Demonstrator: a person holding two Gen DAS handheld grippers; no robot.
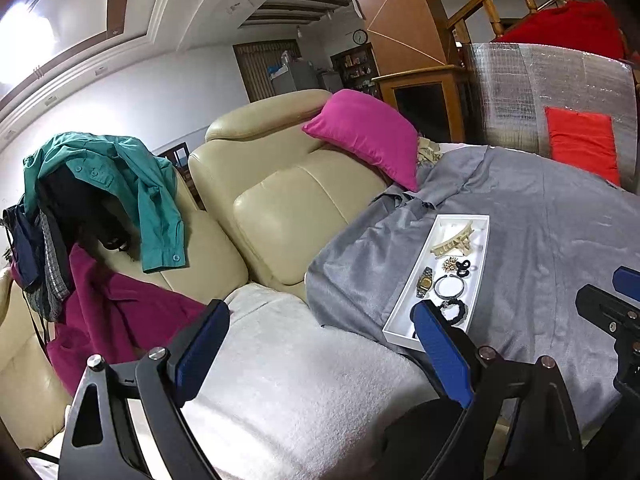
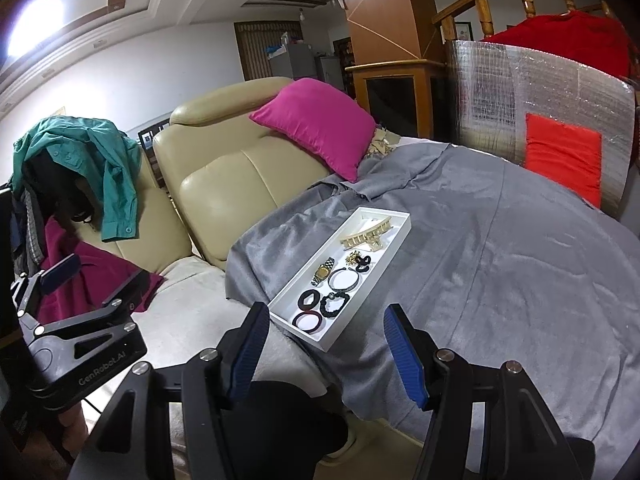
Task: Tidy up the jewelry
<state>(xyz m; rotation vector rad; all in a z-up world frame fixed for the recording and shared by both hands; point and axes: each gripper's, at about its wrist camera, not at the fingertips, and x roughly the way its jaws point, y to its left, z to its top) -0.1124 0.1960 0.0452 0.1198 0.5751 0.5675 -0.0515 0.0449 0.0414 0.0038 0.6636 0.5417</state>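
A white tray [image 2: 394, 236] [image 1: 482, 256] lies on a grey blanket [image 2: 500, 264]. It holds a cream hair claw [image 2: 366, 236], a gold watch [image 2: 323, 271], a silver bangle [image 2: 343, 278], a gold brooch [image 2: 352, 258], a black clip [image 2: 363, 261], two black scrunchies [image 2: 335, 304] and a dark red bangle [image 2: 306, 320]. My right gripper [image 2: 324, 346] is open and empty, just in front of the tray's near end. My left gripper [image 1: 320, 344] is open and empty, left of the tray over a white throw; it also shows in the right wrist view [image 2: 100, 276].
A beige leather sofa [image 1: 276, 200] carries a magenta pillow [image 1: 368, 136], a teal shirt [image 1: 132, 184] and a magenta cloth [image 1: 108, 312]. A silver foil panel [image 2: 520, 96] with a red cushion [image 2: 562, 156] stands behind the blanket.
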